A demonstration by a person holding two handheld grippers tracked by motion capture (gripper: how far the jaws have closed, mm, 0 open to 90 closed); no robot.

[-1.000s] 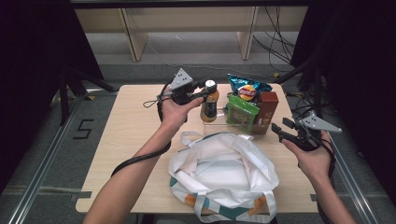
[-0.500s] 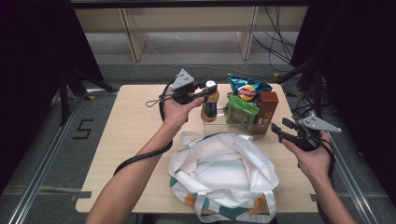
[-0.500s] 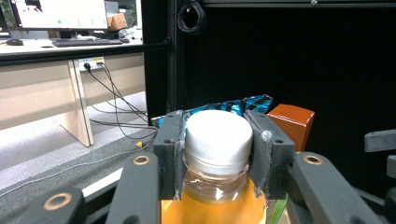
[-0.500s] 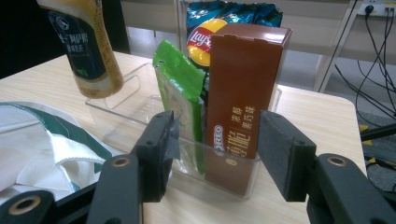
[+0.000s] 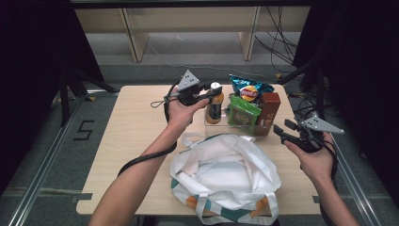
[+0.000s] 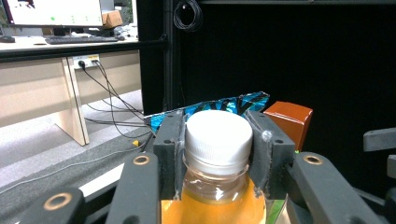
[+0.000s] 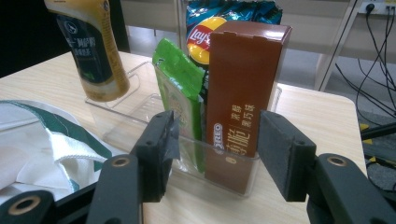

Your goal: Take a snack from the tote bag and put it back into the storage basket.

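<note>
A bottle of orange drink (image 5: 214, 107) with a white cap (image 6: 215, 133) stands upright at the left end of a clear tray (image 7: 135, 121). My left gripper (image 5: 213, 90) comes in level from the left and is shut on the cap, its pads (image 6: 169, 144) pressing both sides. In the tray's right part stand a green packet (image 5: 243, 115), a blue chips bag (image 5: 249, 89) and a brown box (image 5: 269, 110). My right gripper (image 5: 283, 129) hovers open just right of the tray, the brown box (image 7: 245, 88) and green packet (image 7: 180, 88) a short way beyond its jaws.
A white cloth bag (image 5: 226, 174) with teal and orange trim lies open on the wooden table (image 5: 136, 127) in front of the tray. The left gripper's black cable (image 5: 141, 160) trails under the left forearm. Dark curtains flank the table; desks stand behind.
</note>
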